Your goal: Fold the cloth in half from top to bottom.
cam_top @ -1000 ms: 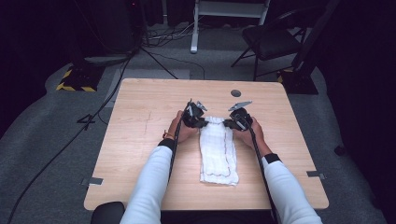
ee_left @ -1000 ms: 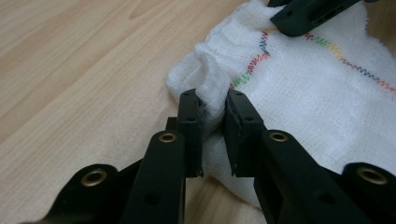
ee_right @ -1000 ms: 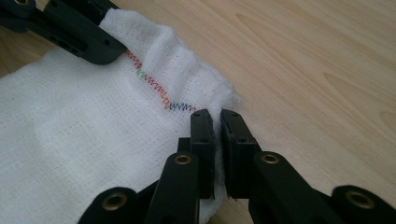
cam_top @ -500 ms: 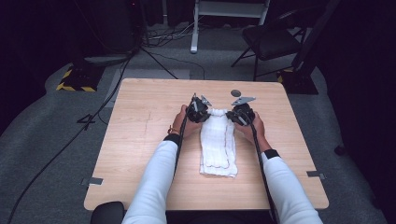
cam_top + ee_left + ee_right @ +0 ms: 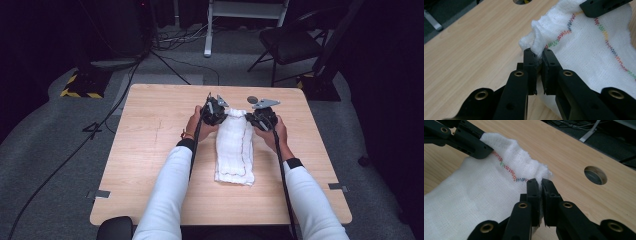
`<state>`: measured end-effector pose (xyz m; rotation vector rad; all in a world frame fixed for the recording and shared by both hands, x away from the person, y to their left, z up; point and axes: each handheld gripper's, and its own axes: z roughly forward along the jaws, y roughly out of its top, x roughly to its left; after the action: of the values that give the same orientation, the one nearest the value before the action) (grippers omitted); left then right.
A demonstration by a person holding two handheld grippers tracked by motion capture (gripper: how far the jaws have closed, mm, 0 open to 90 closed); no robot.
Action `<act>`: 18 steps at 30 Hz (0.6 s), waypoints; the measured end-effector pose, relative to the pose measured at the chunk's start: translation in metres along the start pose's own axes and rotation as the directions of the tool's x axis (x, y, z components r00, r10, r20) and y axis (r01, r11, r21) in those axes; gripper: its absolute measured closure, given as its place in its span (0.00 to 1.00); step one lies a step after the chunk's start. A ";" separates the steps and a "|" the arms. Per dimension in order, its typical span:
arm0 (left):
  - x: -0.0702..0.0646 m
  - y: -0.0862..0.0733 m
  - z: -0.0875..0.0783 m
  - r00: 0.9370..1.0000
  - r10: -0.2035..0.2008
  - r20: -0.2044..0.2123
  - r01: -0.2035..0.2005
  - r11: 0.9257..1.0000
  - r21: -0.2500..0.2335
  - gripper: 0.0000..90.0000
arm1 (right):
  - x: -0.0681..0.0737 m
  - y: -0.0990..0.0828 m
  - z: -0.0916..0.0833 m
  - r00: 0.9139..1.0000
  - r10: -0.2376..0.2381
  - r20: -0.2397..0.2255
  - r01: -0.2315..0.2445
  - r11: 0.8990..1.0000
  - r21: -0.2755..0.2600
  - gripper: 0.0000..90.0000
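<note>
A white woven cloth [image 5: 235, 147] with a multicoloured zigzag stitch lies folded lengthwise on the wooden table [image 5: 150, 130]. Its far end is lifted off the table and held by both far corners. My left gripper [image 5: 220, 112] is shut on the far left corner, and in the left gripper view the jaws [image 5: 538, 53] pinch a bunched fold of cloth [image 5: 586, 45]. My right gripper [image 5: 252, 117] is shut on the far right corner, and in the right gripper view its jaws [image 5: 539, 181] clamp the cloth's edge [image 5: 481, 190]. The cloth is stretched between the two grippers.
A round hole [image 5: 252, 99] is cut in the table just beyond the cloth. Past the table's far edge stand a chair [image 5: 290, 40] and a white stand [image 5: 207, 30]. A cable [image 5: 115, 105] crosses the grey carpet at the left.
Both grippers have risen and moved slightly away from the person, lifting the cloth's far end. The near end has slid a little farther up the table.
</note>
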<state>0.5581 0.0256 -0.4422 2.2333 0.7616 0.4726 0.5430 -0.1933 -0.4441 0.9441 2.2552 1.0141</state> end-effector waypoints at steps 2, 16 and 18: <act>0.001 0.001 -0.003 1.000 -0.002 0.005 0.002 1.000 -0.011 0.93 | -0.001 0.003 -0.003 1.000 0.002 -0.001 -0.002 1.000 -0.014 0.95; -0.012 -0.007 -0.033 0.996 0.054 0.066 -0.049 0.996 -0.074 0.93 | 0.009 0.002 -0.034 0.999 -0.031 -0.045 0.028 0.997 -0.075 0.95; -0.014 -0.009 -0.038 0.995 0.069 0.078 -0.063 0.995 -0.076 0.92 | 0.011 0.000 -0.038 0.997 -0.040 -0.059 0.035 0.996 -0.079 0.95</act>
<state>0.5239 0.0406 -0.4245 2.2002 0.6209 0.4332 0.5104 -0.2022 -0.4229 0.8462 2.2558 1.1192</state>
